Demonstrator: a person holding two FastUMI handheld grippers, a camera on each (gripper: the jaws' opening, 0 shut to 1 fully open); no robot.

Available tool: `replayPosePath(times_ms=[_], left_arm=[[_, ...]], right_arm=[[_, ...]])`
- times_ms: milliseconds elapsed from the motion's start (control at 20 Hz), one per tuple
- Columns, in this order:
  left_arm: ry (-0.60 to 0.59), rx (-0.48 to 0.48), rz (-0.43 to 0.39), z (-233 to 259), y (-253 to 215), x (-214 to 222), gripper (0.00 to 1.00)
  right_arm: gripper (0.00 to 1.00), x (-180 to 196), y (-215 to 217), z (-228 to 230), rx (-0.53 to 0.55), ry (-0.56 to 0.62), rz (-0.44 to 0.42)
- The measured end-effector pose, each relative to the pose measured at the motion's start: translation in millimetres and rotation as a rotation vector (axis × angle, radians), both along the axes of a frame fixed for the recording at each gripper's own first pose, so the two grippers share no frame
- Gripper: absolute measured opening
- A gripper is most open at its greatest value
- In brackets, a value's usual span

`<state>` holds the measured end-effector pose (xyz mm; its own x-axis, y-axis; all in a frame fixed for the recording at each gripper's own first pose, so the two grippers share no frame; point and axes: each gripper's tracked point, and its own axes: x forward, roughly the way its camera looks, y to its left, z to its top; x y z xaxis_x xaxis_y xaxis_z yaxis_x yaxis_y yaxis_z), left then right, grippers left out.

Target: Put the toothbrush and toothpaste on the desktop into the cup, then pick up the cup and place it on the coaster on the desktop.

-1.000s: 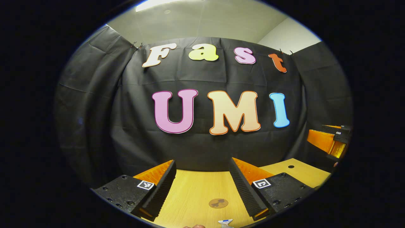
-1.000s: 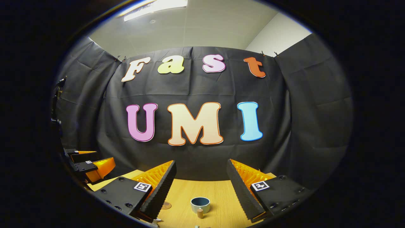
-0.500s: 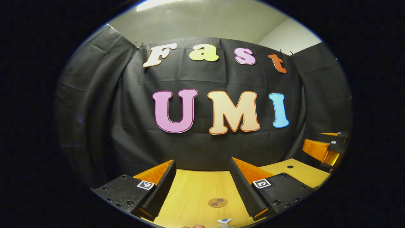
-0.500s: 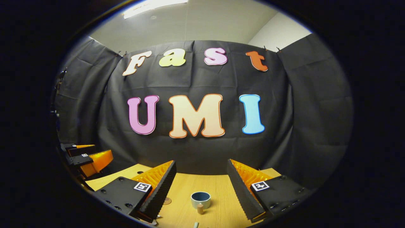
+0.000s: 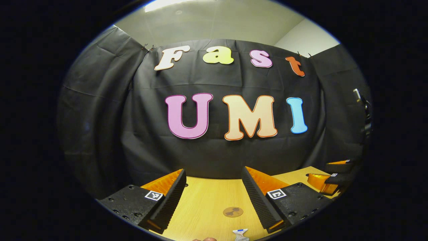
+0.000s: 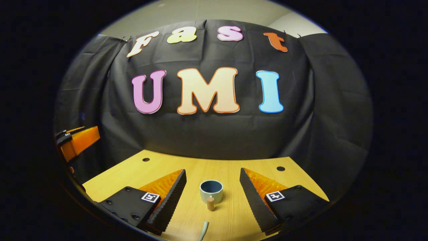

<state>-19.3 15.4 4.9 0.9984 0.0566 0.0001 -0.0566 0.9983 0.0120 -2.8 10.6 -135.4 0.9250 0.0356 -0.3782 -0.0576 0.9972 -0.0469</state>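
Observation:
A blue-grey cup [image 6: 211,190] stands upright on the wooden desktop [image 6: 150,174], with a small wooden knob [image 6: 210,203] at its near side. My right gripper [image 6: 212,171] hangs open above the desk, the cup lying ahead between its fingers. A pale toothbrush end [image 6: 203,231] pokes in below the cup. In the left gripper view a round brown coaster [image 5: 233,211] lies on the desk ahead of my open left gripper [image 5: 214,171]. The crimped white end of the toothpaste tube [image 5: 240,234] lies just nearer than the coaster.
The other gripper [image 5: 329,182] shows low at the right edge of the left gripper view, and the left one [image 6: 75,142] at the left edge of the right gripper view. Two cable holes [image 6: 145,159] [image 6: 280,168] sit near the desk's far edge.
The right gripper has tipped downward, so more desk and the toothbrush end show. In the left gripper view the other gripper has dropped lower. The left gripper has hardly moved.

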Motion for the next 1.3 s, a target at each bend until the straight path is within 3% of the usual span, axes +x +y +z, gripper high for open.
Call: replayPosePath(times_ms=[800,1000,1300], left_arm=[[0.072,-0.003,0.053,-11,9,-8,0.96],[0.102,-0.001,0.070,-14,11,-11,0.96],[0.131,-0.008,0.107,-18,14,-15,0.97]], right_arm=[[1.00,-58,-8,-176,-0.067,0.597,0.000],[1.00,-72,-8,-204,-0.044,0.736,-0.010],[1.00,-86,-7,-233,-0.096,0.856,0.023]])
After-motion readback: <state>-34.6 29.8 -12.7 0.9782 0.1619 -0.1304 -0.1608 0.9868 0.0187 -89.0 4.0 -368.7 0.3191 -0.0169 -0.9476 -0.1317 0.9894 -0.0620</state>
